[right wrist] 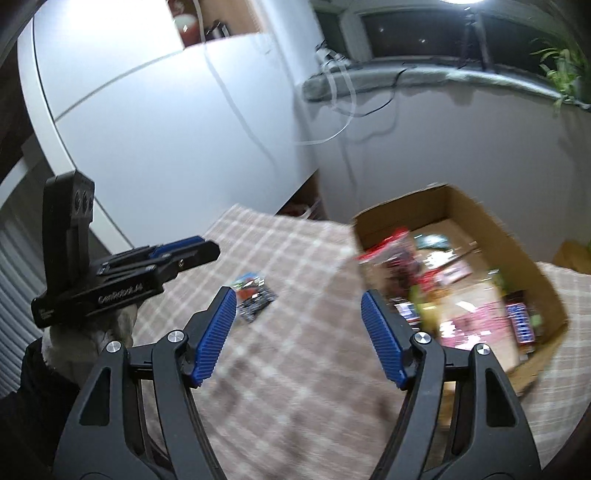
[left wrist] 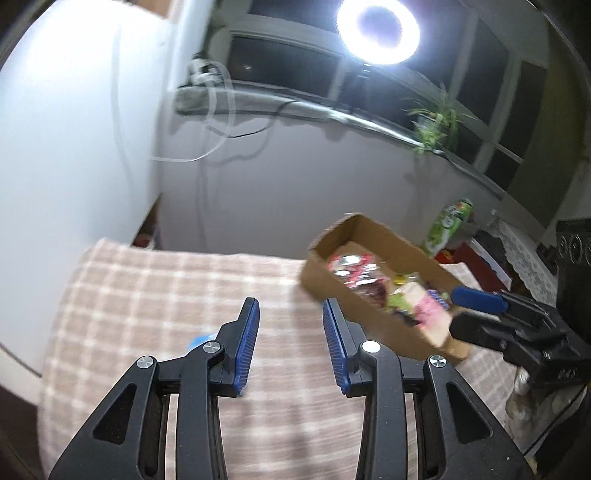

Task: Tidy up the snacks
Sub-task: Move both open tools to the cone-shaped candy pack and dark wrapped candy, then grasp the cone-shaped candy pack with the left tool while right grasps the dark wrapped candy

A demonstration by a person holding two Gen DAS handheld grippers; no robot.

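A table covered with a pink-and-white checked cloth (left wrist: 155, 288) fills the lower part of both views. Behind it stands a plain white wall (left wrist: 258, 177), and to the left a big white cupboard (left wrist: 74, 129). Up high there is a dark window (left wrist: 288, 66) with a grey sill, a bright round ring lamp (left wrist: 378, 31) and a green leafy plant (left wrist: 436, 122). Loose white cables (left wrist: 218, 122) hang down from the sill.

An open brown cardboard box (right wrist: 461, 210) sits on the cloth, toward the right. It is full of bright snack packets (right wrist: 454, 295) — red, pink, green and purple ones. One small shiny snack packet (right wrist: 253, 295) lies alone on the cloth, well apart from the box, to its left. Behind the box stands a tall green-and-white packet (left wrist: 448, 225).

The only words that can be read are on the side of the left gripper in the right view; they look like "GenRobot", but the ending is not clear. The writing on the snacks is too blurred to read.

The left gripper (left wrist: 290, 345) has its blue ribbed fingers a little way apart, with nothing between them. The right gripper (right wrist: 297, 338) is open wider and holds nothing too. It hangs over the cloth, just beside the box.

A small blue thing (left wrist: 201, 338) peeks out behind the left gripper's finger — most of it is hidden. The right edge of the left view is dark and cluttered, hard to make out.
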